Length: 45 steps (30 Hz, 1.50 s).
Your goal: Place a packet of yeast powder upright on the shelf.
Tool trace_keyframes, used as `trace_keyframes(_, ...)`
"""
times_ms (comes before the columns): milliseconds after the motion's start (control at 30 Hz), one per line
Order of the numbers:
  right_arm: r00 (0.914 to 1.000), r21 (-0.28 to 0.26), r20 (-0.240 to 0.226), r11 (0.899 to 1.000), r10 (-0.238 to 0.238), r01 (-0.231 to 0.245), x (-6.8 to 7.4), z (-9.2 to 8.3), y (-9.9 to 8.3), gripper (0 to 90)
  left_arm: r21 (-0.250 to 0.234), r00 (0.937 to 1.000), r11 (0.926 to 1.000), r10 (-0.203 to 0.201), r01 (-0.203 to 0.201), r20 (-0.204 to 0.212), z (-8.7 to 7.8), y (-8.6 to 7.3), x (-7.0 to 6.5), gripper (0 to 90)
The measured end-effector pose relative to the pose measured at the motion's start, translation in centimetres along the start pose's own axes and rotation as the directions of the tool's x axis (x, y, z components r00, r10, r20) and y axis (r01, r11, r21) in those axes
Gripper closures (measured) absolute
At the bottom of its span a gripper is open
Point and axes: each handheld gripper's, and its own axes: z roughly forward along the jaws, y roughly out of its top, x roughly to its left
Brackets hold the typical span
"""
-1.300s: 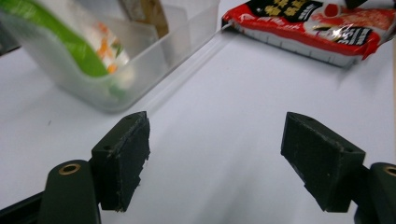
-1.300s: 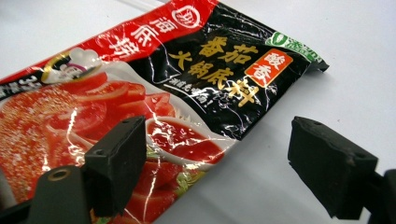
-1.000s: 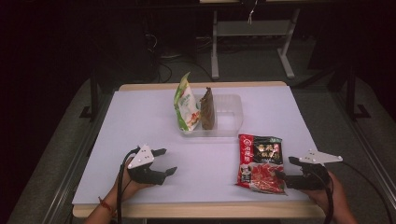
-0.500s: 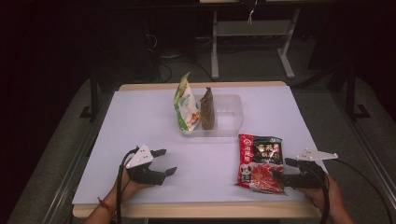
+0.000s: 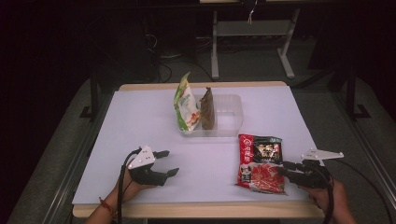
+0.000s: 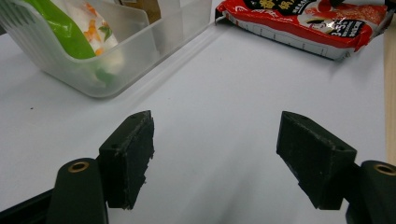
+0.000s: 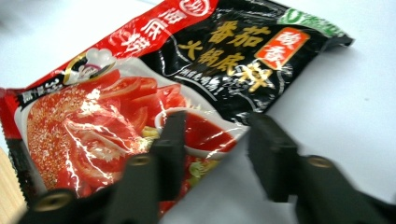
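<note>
On the white table (image 5: 140, 116) the red soup-base packet (image 5: 260, 162) lies lengthwise away from the person, touching the right gripper (image 5: 286, 169), whose jaws, just closing, straddle its near-right edge without pinching yet. Left gripper (image 5: 169, 162) rests spread, well apart.

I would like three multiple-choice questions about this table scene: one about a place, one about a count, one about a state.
1. Where does the red and black packet lie?
A. inside the clear tub
B. flat on the table, in front of the tub
C. on the floor

2. How many packets stand in the clear tub?
A. two
B. four
C. none

3. How do the jaws of the left gripper stand?
A. shut on a packet
B. shut on nothing
C. apart, with nothing between them

Answers: 1 B, it lies on the white table; 2 A, a green one and a brown one; 3 C, bare table shows between the jaws.
</note>
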Motion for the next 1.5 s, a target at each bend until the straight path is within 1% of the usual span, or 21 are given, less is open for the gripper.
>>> trace_keyframes(133, 0.9995, -0.001, 0.027, 1.0, 0.018, -0.018, 0.0, -0.2, 0.1, 70.3, -0.007, 0.9999, 0.9999, -0.011, 0.011, 0.009, 0.0, 0.1, 0.0, 27.0)
trace_keyframes(233, 0.9993, 0.006, 0.025, 1.0, 0.027, -0.027, 0.1, -0.2, 0.1, 74.1, -0.004, 0.9998, 0.9999, -0.014, 0.014, 0.014, 0.1, 0.1, 0.0, 27.1)
trace_keyframes(267, 0.999, 0.005, 0.027, 0.999, 0.035, -0.035, 0.1, -0.2, 0.1, 76.8, -0.001, 0.9998, 0.9999, -0.012, 0.012, 0.013, 0.2, 0.1, 0.0, 27.1)
trace_keyframes(300, 0.9989, -0.001, 0.034, 0.999, 0.032, -0.032, 0.1, -0.3, 0.2, 85.1, 0.0, 0.9998, 0.9999, -0.015, 0.015, 0.016, 0.2, 0.0, 0.0, 27.1)
trace_keyframes(333, 0.9964, -0.012, 0.081, 1.0, 0.028, -0.027, 0.2, -0.5, 0.3, 86.8, 0.002, 0.9997, 0.9999, -0.015, 0.015, 0.017, 0.2, 0.0, 0.1, 27.1)
trace_keyframes(400, 0.9918, -0.013, 0.126, 1.0, 0.024, -0.023, 0.1, -0.7, 0.3, 88.2, 0.002, 0.9997, 0.9999, -0.016, 0.016, 0.017, 0.2, 0.0, 0.0, 27.1)
trace_keyframes(467, 0.984, -0.017, 0.172, 0.999, 0.045, -0.043, -0.5, -0.6, 0.2, 89.5, 0.0, 0.9996, 0.9998, -0.02, 0.02, 0.021, 0.3, 0.0, 0.0, 27.2)
trace_keyframes(567, 0.9799, -0.012, 0.188, 0.998, 0.067, -0.066, -1.0, -0.1, 0.1, 88.9, 0.001, 0.9991, 0.9996, -0.029, 0.029, 0.029, 0.5, 0.0, -0.1, 27.2)
trace_keyframes(700, 0.9833, -0.005, 0.174, 0.999, 0.054, -0.054, -0.7, 0.8, 0.5, 89.0, 0.006, 0.9974, 0.9981, -0.062, 0.062, 0.037, 1.4, 0.3, -0.1, 27.2)
trace_keyframes(767, 0.9826, -0.005, 0.181, 0.999, 0.039, -0.039, -0.3, 1.4, 0.7, 89.8, 0.009, 0.9963, 0.9972, -0.075, 0.075, 0.042, 2.1, 0.8, -0.1, 27.2)
trace_keyframes(833, 0.9861, 0.003, 0.162, 0.999, 0.035, -0.036, -0.1, 1.9, 0.9, 89.9, -0.005, 0.995, 0.9966, -0.082, 0.082, 0.057, 2.7, 1.5, -0.2, 27.2)
trace_keyframes(900, 0.9917, 0.008, 0.128, 1.0, -0.005, 0.004, 0.3, 2.3, 1.0, 89.9, -0.022, 0.9911, 0.9937, -0.108, 0.11, 0.077, 3.5, 2.3, -0.2, 27.2)
trace_keyframes(967, 0.9923, 0.025, 0.115, 0.999, -0.046, 0.044, 1.0, 2.9, 1.3, 89.9, -0.013, 0.9873, 0.9927, -0.118, 0.12, 0.106, 4.4, 2.9, -0.4, 27.2)
trace_keyframes(1033, 0.993, 0.034, 0.098, 0.997, -0.066, 0.063, 1.6, 3.1, 1.5, 89.9, 0.01, 0.9772, 0.9891, -0.147, 0.147, 0.153, 5.4, 3.5, -0.7, 27.1)
trace_keyframes(1167, 0.9929, 0.046, 0.083, 0.996, -0.086, 0.082, 2.2, 3.0, 1.3, 89.9, 0.04, 0.9602, 0.9777, -0.21, 0.206, 0.184, 7.6, 4.1, -1.4, 26.7)
trace_keyframes(1200, 0.9933, 0.047, 0.078, 0.996, -0.085, 0.082, 2.3, 2.9, 1.2, 89.9, 0.051, 0.9551, 0.9731, -0.23, 0.225, 0.186, 8.3, 4.2, -1.5, 26.5)
trace_keyframes(1267, 0.9933, 0.051, 0.072, 0.995, -0.091, 0.087, 2.3, 2.7, 0.9, 89.9, 0.071, 0.95, 0.9662, -0.257, 0.248, 0.178, 9.2, 4.4, -1.6, 24.6)
trace_keyframes(1333, 0.9938, 0.047, 0.068, 0.995, -0.088, 0.085, 2.4, 2.6, 0.7, 89.9, 0.076, 0.9382, 0.9566, -0.291, 0.282, 0.187, 10.1, 4.5, -1.4, 24.2)
trace_keyframes(1400, 0.9939, 0.045, 0.067, 0.995, -0.088, 0.085, 2.5, 2.5, 0.6, 89.9, 0.081, 0.9368, 0.9546, -0.297, 0.286, 0.185, 10.8, 4.6, -1.4, 24.1)
trace_keyframes(1467, 0.994, 0.043, 0.059, 0.995, -0.092, 0.089, 2.6, 2.5, 0.6, 89.9, 0.1, 0.9315, 0.9489, -0.313, 0.3, 0.185, 11.7, 4.8, -1.3, 23.3)
trace_keyframes(1500, 0.994, 0.043, 0.056, 0.995, -0.094, 0.091, 2.6, 2.5, 0.6, 89.9, 0.098, 0.9317, 0.9486, -0.314, 0.301, 0.182, 12.2, 5.0, -1.4, 23.3)
